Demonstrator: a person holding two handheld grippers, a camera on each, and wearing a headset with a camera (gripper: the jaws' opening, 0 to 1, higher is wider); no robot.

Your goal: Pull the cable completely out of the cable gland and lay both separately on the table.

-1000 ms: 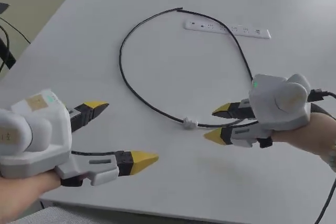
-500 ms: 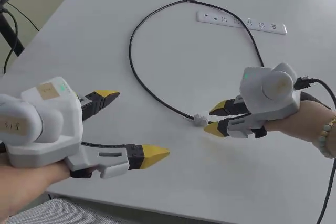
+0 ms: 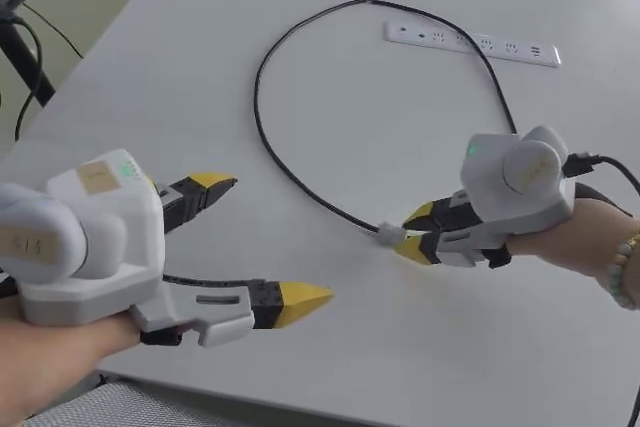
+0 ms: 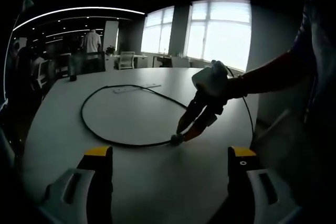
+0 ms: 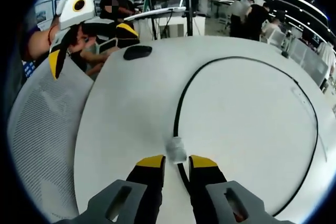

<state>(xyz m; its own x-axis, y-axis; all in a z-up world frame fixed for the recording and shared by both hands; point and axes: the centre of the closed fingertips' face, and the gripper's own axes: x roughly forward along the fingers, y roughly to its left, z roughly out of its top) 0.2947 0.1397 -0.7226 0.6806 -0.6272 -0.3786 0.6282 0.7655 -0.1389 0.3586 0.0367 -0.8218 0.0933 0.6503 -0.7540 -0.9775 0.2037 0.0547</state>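
A black cable (image 3: 262,127) lies in a wide loop on the white table (image 3: 150,97), threaded through a small pale cable gland (image 3: 388,234). My right gripper (image 3: 412,232) is low over the table just behind the gland. In the right gripper view the cable (image 5: 181,108) runs between the narrowly parted jaws, with the gland (image 5: 177,149) at the fingertips (image 5: 152,161) and a slim gap left on each side. My left gripper (image 3: 262,239) hovers wide open at the lower left with nothing in it, facing the gland (image 4: 176,140) and the other gripper (image 4: 207,100).
A white power strip (image 3: 470,44) lies at the far side of the loop. The table's near edge (image 3: 300,397) runs under my left hand. A mesh chair (image 5: 47,119) stands beside the table. A dark stand with cords (image 3: 15,37) is off the left edge.
My right gripper has slid left along the cable toward the gland and its jaws have narrowed around the cable. The left gripper has stayed wide open, drifting slightly right.
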